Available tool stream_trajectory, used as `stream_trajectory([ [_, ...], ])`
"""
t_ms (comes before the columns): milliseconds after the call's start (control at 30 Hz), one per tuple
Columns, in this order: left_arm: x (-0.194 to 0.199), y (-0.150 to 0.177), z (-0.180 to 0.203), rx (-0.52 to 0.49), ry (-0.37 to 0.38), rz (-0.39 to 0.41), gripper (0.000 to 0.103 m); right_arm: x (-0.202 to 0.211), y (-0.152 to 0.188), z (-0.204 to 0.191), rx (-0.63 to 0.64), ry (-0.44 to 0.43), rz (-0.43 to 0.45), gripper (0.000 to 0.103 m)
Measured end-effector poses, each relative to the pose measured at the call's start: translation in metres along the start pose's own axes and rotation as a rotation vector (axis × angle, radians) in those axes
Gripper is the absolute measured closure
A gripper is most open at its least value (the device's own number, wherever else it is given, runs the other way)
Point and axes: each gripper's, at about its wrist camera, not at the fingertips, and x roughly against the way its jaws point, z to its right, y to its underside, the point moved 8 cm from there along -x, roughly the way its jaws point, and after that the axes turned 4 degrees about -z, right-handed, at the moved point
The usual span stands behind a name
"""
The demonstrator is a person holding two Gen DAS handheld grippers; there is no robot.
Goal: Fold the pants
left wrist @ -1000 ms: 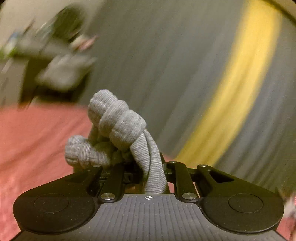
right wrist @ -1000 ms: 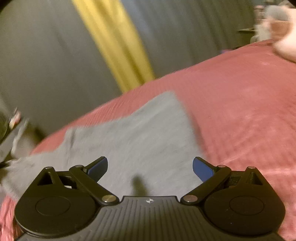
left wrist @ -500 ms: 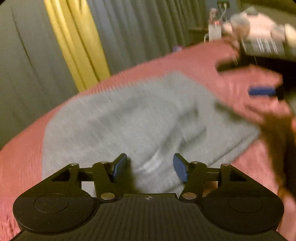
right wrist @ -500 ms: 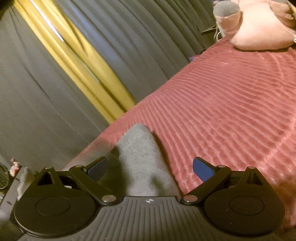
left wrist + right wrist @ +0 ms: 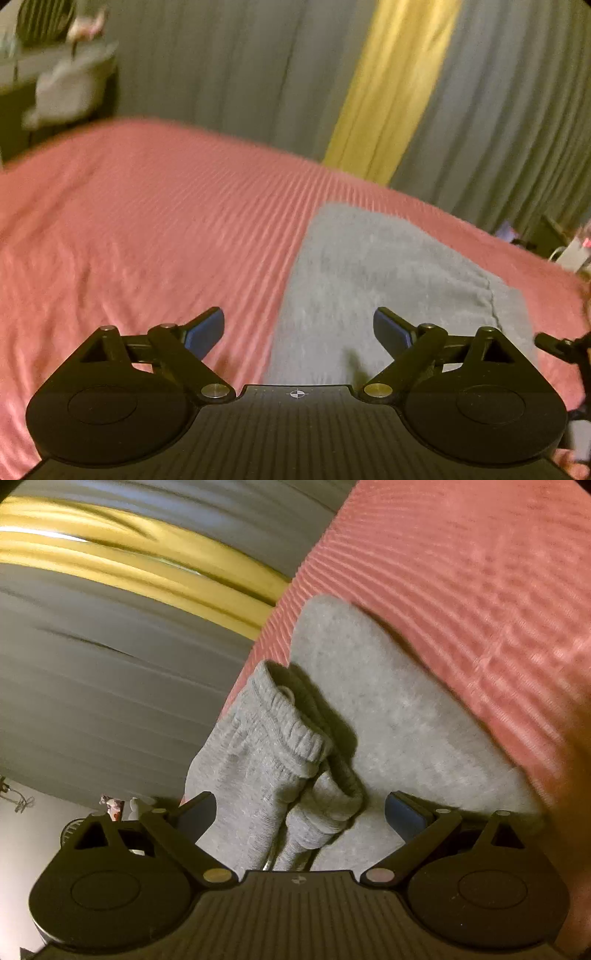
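Grey sweatpants (image 5: 376, 284) lie flat on a pink ribbed bedspread (image 5: 147, 229) in the left wrist view. My left gripper (image 5: 298, 328) is open and empty above their left edge. In the right wrist view the pants (image 5: 399, 716) show a bunched elastic cuff (image 5: 295, 734) lying on the flat grey cloth. My right gripper (image 5: 301, 808) is open, with the bunched cuff between its blue fingers but not clamped.
Grey curtains with a yellow strip (image 5: 391, 92) hang behind the bed. A dark stand with cluttered things (image 5: 55, 85) is at the far left. The bedspread (image 5: 480, 590) stretches to the right of the pants.
My left gripper let go of the bunched grey cloth and opened wide, then swung left. My right gripper stayed open and moved onto the bunched cuff.
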Motion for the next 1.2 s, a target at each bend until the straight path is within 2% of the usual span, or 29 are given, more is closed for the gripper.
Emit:
stream_trajectory([
  [67,-0.009,0.006,-0.009,0.101,0.075,-0.045,0.010,-0.009,-0.002,-0.001,-0.029,0.010,-0.012,0.004],
  [100,-0.012,0.010,-0.010,0.132,0.082,-0.065,0.010,-0.013,-0.004,-0.002,-0.043,0.011,-0.012,0.004],
  [200,-0.012,0.016,-0.002,0.102,0.062,-0.063,0.010,-0.018,-0.005,-0.006,-0.089,0.020,-0.008,0.005],
  [267,-0.010,0.021,0.001,0.091,0.076,-0.060,0.009,-0.018,-0.003,-0.013,-0.103,-0.002,-0.001,0.007],
  [333,-0.010,0.025,0.000,0.105,0.088,-0.062,0.009,-0.017,-0.001,-0.014,-0.107,-0.017,0.018,0.017],
  [367,-0.011,0.025,-0.001,0.116,0.087,-0.064,0.009,-0.017,-0.001,-0.010,-0.121,-0.015,0.013,0.027],
  [400,-0.013,0.025,-0.004,0.127,0.089,-0.067,0.009,-0.021,0.001,-0.003,-0.146,-0.009,-0.009,0.044],
  [433,-0.013,0.025,-0.008,0.140,0.094,-0.073,0.009,-0.028,0.001,0.008,-0.187,-0.002,-0.029,0.052],
  [533,-0.008,0.026,-0.014,0.162,0.116,-0.091,0.009,-0.033,-0.001,0.016,-0.285,-0.059,-0.011,0.048],
  [600,-0.009,0.028,-0.014,0.160,0.125,-0.105,0.009,-0.037,-0.005,0.012,-0.332,-0.113,-0.003,0.027],
  [633,-0.010,0.029,-0.013,0.157,0.126,-0.110,0.009,-0.041,-0.007,0.008,-0.333,-0.118,0.001,0.024],
  [667,-0.011,0.030,-0.013,0.155,0.126,-0.115,0.009,-0.046,-0.008,0.004,-0.321,-0.102,-0.005,0.024],
  [700,-0.012,0.031,-0.013,0.157,0.123,-0.119,0.009,-0.050,-0.008,-0.001,-0.299,-0.084,-0.012,0.031],
  [733,-0.014,0.031,-0.015,0.164,0.116,-0.123,0.009,-0.055,-0.008,-0.005,-0.267,-0.051,-0.010,0.041],
  [767,-0.015,0.031,-0.016,0.172,0.112,-0.126,0.009,-0.059,-0.007,-0.007,-0.222,0.002,-0.004,0.061],
  [833,-0.015,0.033,-0.018,0.184,0.117,-0.135,0.009,-0.058,-0.008,-0.016,-0.149,0.055,0.015,0.062],
  [900,-0.013,0.033,-0.016,0.183,0.143,-0.138,0.009,-0.051,-0.008,-0.039,-0.042,0.052,0.036,0.063],
  [967,-0.012,0.034,-0.010,0.160,0.178,-0.141,0.009,-0.041,-0.009,-0.064,0.016,0.018,0.057,0.063],
  [1067,-0.005,0.036,0.007,0.098,0.270,-0.130,0.008,-0.018,-0.012,-0.103,0.097,-0.066,0.105,0.063],
  [1200,0.009,0.039,0.028,-0.006,0.379,-0.092,0.008,0.005,-0.018,-0.132,0.146,-0.132,0.161,0.063],
])
